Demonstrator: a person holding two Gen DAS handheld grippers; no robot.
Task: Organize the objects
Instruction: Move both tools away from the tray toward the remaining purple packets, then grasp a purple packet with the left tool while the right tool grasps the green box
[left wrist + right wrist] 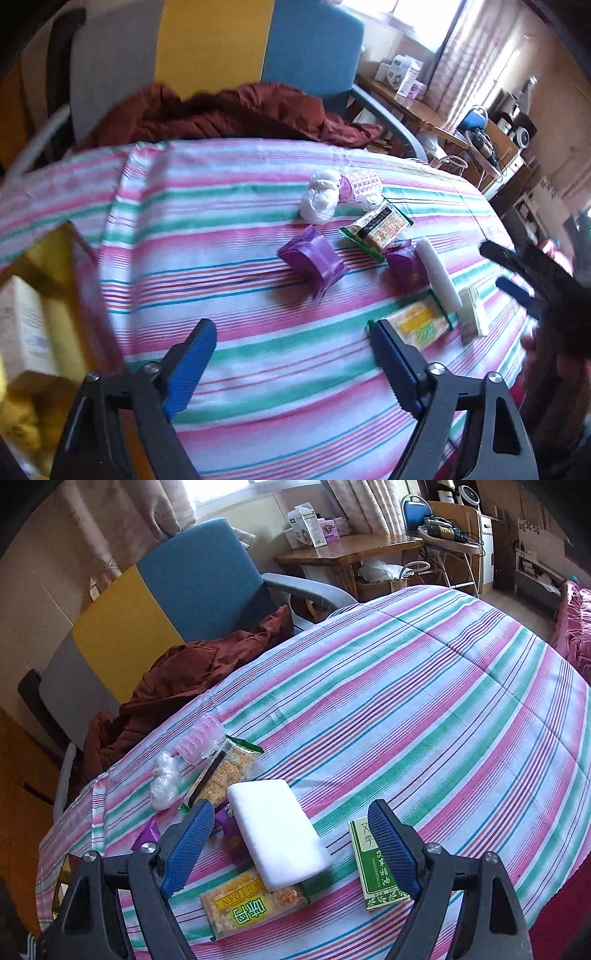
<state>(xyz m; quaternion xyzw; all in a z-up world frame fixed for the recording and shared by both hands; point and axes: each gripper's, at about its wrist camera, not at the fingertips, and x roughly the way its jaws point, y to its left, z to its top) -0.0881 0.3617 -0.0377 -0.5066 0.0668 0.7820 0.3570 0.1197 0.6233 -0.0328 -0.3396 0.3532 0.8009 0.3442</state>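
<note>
A striped cloth (424, 709) in pink, green and white covers the table, and the things to sort lie loosely grouped on it toward the edge that faces the blue and yellow chair (177, 590). The left hand-held gripper (291, 354) hangs over bare cloth with its blue-padded jaws apart and nothing between them. Beyond it lies a purple packet (314, 260), and further on a white crumpled bag (319, 199) beside a cracker pack (376, 227). The right hand-held gripper (291, 840) also stands wide and holds nothing; between its fingers, on the cloth below, lies a white flat pack (277, 830), whose near end rests on a yellow cracker pack (251, 904). Just beside the right finger lies a green and white box (373, 875), partly hidden by that finger. A second purple packet (231, 834) shows against the white pack's left side. A clear pink-patterned packet (201, 738) lies near the table's edge by the chair, where a rust-brown garment (177, 679) is bundled on the seat.
</note>
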